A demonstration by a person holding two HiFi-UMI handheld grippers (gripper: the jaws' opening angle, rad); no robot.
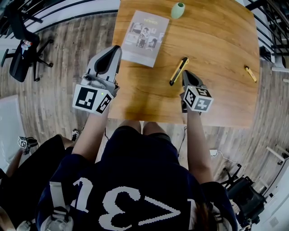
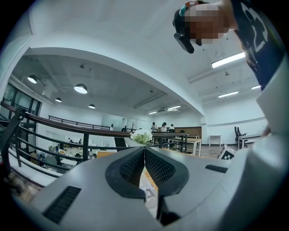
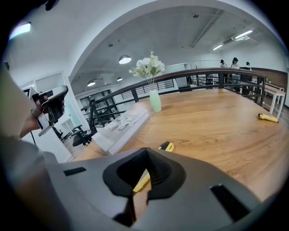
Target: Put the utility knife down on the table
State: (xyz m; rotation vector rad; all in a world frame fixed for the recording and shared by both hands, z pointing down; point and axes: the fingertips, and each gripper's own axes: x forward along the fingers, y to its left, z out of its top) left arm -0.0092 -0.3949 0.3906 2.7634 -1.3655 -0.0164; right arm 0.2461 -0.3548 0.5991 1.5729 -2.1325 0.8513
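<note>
A yellow and black utility knife (image 1: 178,71) lies flat on the wooden table (image 1: 216,54), pointing away from me. My right gripper (image 1: 185,74) is tilted down with its tips just to the right of the knife's middle. Its jaws are shut, and I see nothing clamped between them. In the right gripper view the knife (image 3: 166,146) shows past and beneath the closed tips of the right gripper (image 3: 145,151). My left gripper (image 1: 116,49) is held level at the table's left edge. In its own view the left gripper (image 2: 144,149) is shut and empty.
A booklet (image 1: 145,38) lies at the table's far left, with a green vase (image 1: 178,10) of white flowers behind it. A second small yellow tool (image 1: 250,74) lies at the right edge. An office chair (image 1: 20,49) stands on the floor to the left.
</note>
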